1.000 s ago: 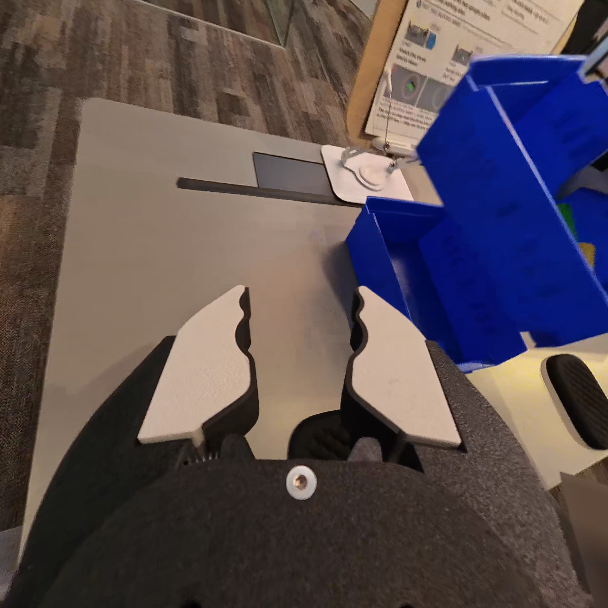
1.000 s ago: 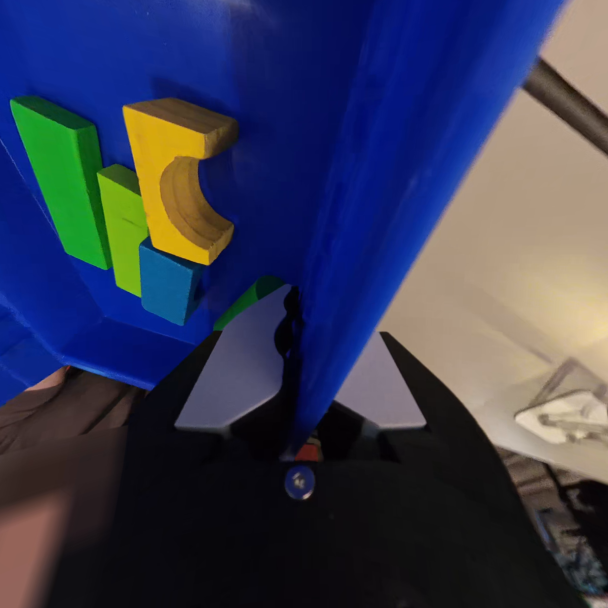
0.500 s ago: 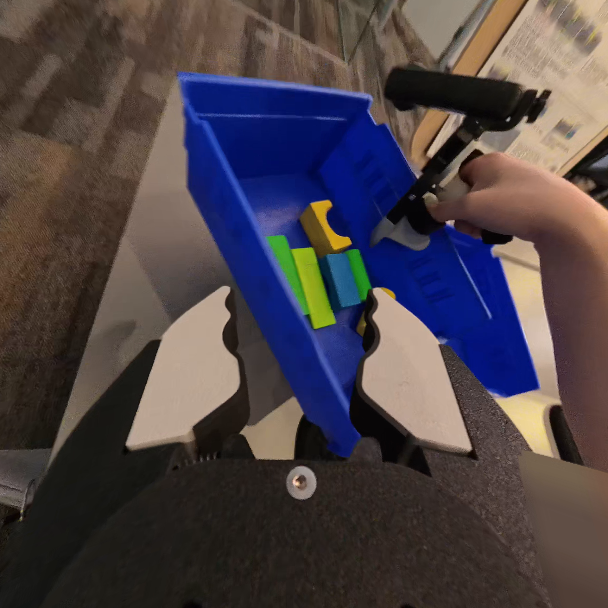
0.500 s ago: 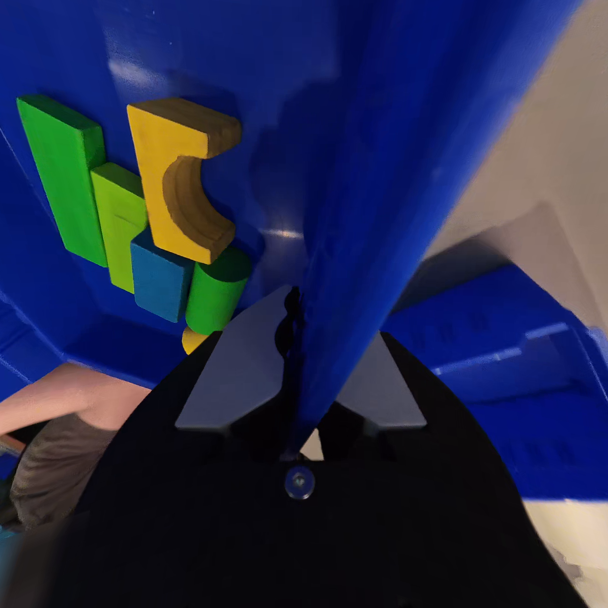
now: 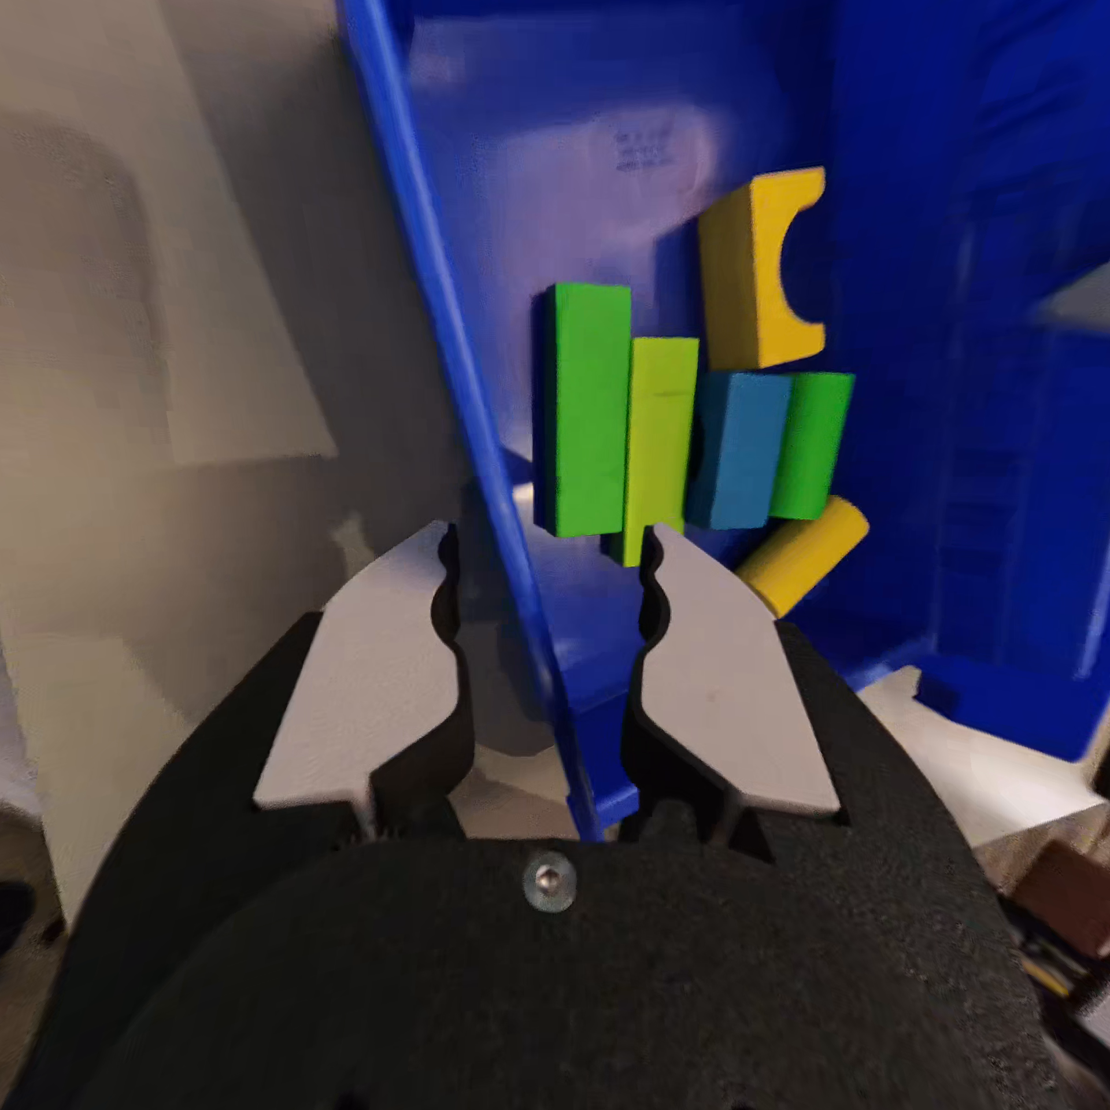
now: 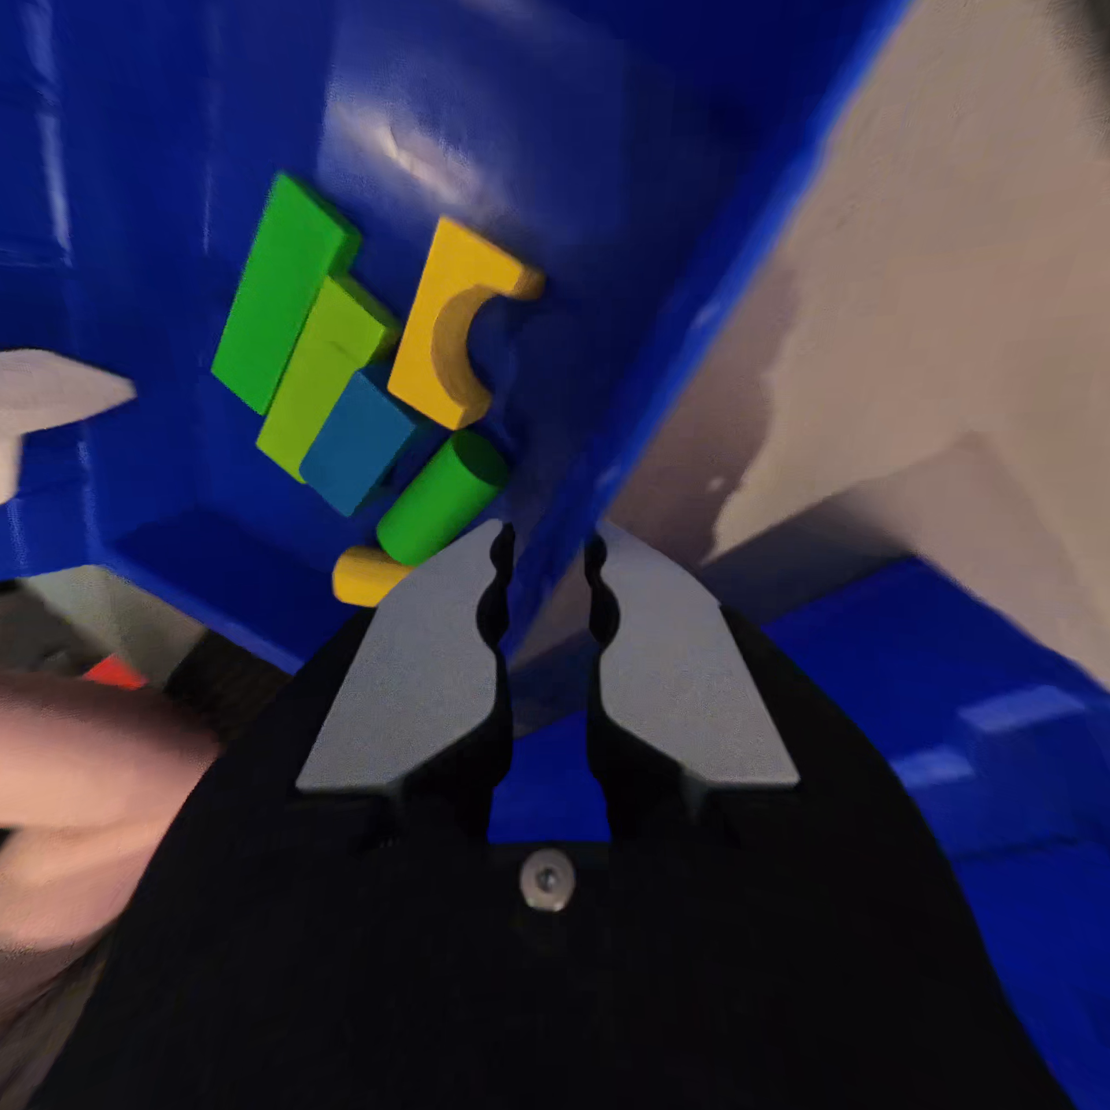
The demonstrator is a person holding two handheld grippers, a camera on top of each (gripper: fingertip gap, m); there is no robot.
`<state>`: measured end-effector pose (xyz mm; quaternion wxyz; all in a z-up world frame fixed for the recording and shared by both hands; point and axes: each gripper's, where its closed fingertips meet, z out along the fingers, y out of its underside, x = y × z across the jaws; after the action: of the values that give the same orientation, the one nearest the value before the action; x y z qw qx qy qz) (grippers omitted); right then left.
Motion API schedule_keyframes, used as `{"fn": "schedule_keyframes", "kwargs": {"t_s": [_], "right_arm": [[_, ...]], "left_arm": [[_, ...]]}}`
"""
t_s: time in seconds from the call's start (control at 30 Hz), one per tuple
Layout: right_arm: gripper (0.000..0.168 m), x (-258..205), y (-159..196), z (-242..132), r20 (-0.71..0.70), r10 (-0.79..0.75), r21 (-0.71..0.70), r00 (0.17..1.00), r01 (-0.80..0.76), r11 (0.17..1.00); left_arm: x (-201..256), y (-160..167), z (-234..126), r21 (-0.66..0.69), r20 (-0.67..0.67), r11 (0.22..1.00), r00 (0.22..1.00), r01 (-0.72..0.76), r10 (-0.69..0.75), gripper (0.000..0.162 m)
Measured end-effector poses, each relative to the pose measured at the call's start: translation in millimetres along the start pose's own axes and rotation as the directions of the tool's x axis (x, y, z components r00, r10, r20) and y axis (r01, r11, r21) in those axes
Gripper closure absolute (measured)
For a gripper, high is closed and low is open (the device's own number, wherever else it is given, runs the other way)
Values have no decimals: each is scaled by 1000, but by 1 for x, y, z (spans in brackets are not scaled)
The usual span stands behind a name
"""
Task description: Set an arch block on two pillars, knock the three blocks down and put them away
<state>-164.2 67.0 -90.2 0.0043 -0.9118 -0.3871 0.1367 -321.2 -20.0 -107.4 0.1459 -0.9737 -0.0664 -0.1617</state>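
Arch block (image 5: 758, 270), yellow, lies inside the blue bin (image 5: 961, 300) at 1 o'clock from the left gripper (image 5: 549, 528). That gripper's fingers stand wide apart astride the bin's wall without squeezing it. The right gripper (image 6: 546, 528) points toward 12 o'clock, its fingers slightly parted around the opposite wall.

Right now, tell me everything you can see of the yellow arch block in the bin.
The yellow arch block is painted wood, rectangular with a half-round cutout whose curved face shows bare grain. It lies flat on the floor of the blue bin, cutout facing the wall that the right gripper straddles. Its lower end touches or nearly touches the blue block and light green block. No gripper touches it.
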Motion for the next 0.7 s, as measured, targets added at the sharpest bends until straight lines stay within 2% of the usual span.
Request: {"fn": "schedule_keyframes", "kwargs": {"t_s": [0.07, 0.13, 0.2, 0.23, 0.3, 0.37, 0.4, 0.43, 0.53, 0.6, 0.63, 0.7], "right_arm": [[138, 12, -6, -46, -127, -96, 205, 987, 121, 971], [137, 35, 10, -95, -306, -110, 369, 946, 224, 902], [115, 74, 52, -128, -444, -32, 437, 896, 247, 865], [113, 98, 82, -133, -465, 18, 430, 885, 208, 878], [103, 144, 145, -126, -398, 164, 386, 902, 2, 922], [101, 173, 190, -113, -294, 274, 361, 916, -158, 919], [101, 189, 208, -109, -303, 327, 348, 895, -216, 912], [101, 198, 222, -104, -312, 358, 338, 880, -250, 908], [105, 192, 234, -75, -262, 317, 242, 912, -255, 936], [128, 180, 236, -58, -145, 323, 156, 935, -301, 941], [144, 177, 237, -53, -100, 338, 118, 936, -326, 938], [154, 187, 243, -50, -122, 354, 73, 927, -348, 935]], "left_arm": [[-2, 7, 12, -72, 44, 997, 998, -32, 35, 113], [-6, 10, 21, -114, 81, 991, 994, -66, 76, 129], [-16, 1, 22, -87, 147, 993, 985, -78, 90, 149], [-15, -4, 23, -72, 154, 993, 982, -96, 106, 149], [-12, -11, 26, -69, 175, 986, 971, -152, 162, 149], [-3, -14, 30, -76, 172, 979, 964, -192, 202, 149], [1, -16, 32, -80, 169, 975, 961, -209, 220, 149], [6, -18, 34, -83, 170, 969, 955, -232, 243, 149], [19, -23, 41, -95, 178, 942, 925, -322, 335, 148], [27, -23, 43, -96, 163, 929, 916, -356, 368, 148], [28, -23, 44, -98, 160, 925, 912, -366, 378, 147], [31, -21, 43, -100, 147, 916, 904, -389, 401, 148]]}}
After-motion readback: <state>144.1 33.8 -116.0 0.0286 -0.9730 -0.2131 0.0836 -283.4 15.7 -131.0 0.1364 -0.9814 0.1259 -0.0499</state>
